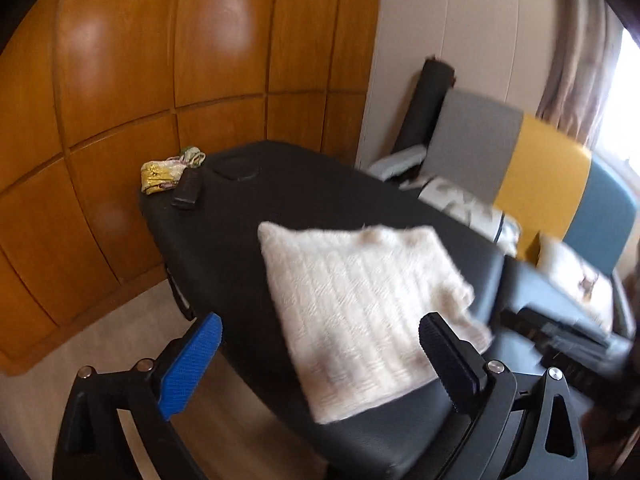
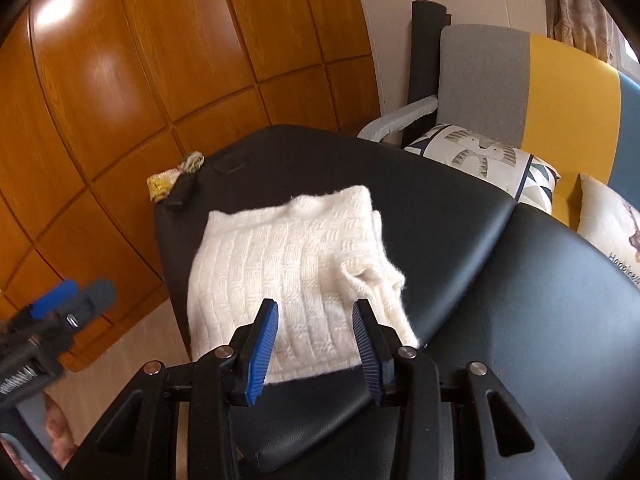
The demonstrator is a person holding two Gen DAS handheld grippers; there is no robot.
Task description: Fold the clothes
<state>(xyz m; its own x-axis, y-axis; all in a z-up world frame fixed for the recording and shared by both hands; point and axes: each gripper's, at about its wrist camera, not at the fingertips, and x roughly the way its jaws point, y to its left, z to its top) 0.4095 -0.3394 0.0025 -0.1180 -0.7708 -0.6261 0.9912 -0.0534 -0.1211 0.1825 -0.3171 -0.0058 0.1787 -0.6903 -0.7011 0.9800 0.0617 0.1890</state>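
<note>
A folded cream knitted sweater lies flat on the black padded table. My left gripper is open wide at the table's near edge, its fingers straddling the sweater's near-left part with nothing between them. My right gripper is open above the sweater's near edge, nothing held. In the right wrist view the left gripper shows blurred at the far left, off the table's side.
A small patterned cloth bundle and a dark case sit at the table's far left corner. Wooden wall panels stand behind. A sofa with printed cushions borders the right side.
</note>
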